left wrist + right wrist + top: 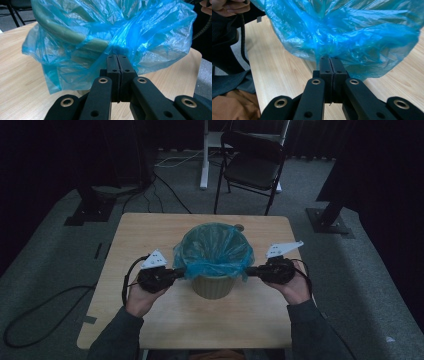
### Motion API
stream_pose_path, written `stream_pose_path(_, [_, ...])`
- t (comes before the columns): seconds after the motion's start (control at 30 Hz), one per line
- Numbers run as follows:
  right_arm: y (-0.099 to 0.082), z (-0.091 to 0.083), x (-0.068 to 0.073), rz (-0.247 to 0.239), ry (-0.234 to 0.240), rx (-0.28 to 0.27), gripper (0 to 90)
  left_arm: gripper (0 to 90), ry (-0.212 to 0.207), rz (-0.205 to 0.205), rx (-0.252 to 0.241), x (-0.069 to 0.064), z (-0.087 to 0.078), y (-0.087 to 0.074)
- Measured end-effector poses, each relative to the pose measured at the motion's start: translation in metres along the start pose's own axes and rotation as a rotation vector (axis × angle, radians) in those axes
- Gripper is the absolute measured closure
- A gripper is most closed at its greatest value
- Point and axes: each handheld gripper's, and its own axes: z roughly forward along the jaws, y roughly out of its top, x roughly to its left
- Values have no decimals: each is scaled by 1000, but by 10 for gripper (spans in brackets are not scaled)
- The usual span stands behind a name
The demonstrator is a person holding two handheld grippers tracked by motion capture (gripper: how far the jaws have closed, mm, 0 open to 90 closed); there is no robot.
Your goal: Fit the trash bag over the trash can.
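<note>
A dim room with grey carpet is seen around a light wooden table (pixel 150 235); a black folding chair (pixel 252 162) stands beyond its far edge, beside a white post (pixel 204 155), and dark cables (pixel 30 315) lie on the floor at the left. At the middle of the table a pale green bin (pixel 213 286) is set upright, lined with a blue plastic bag (pixel 212 251) whose edge is folded out over the rim.

The left gripper (pixel 179 273) is held at the bin's left side by the person's left hand (pixel 142 297). In the left gripper view its jaws are seen pressed together on a gathered fold of the blue plastic bag (pixel 150 32), just below the green rim (pixel 62 32) that shows through the film.

The right gripper (pixel 251 271) is held at the bin's right side by the right hand (pixel 297 290). In the right gripper view its jaws are likewise closed on a pinch of the blue plastic bag (pixel 352 30), with the table's wood visible beneath.

A white three-cornered plate is carried on top of each gripper. No brand, label or legible writing can be made out on the bin, the bag or the grippers.
</note>
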Motion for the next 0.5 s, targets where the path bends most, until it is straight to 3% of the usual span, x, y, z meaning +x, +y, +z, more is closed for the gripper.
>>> stream_pose_path(0.5, [-10,8,6,-24,44,44,900,893,-11,9,19,-6,6,-13])
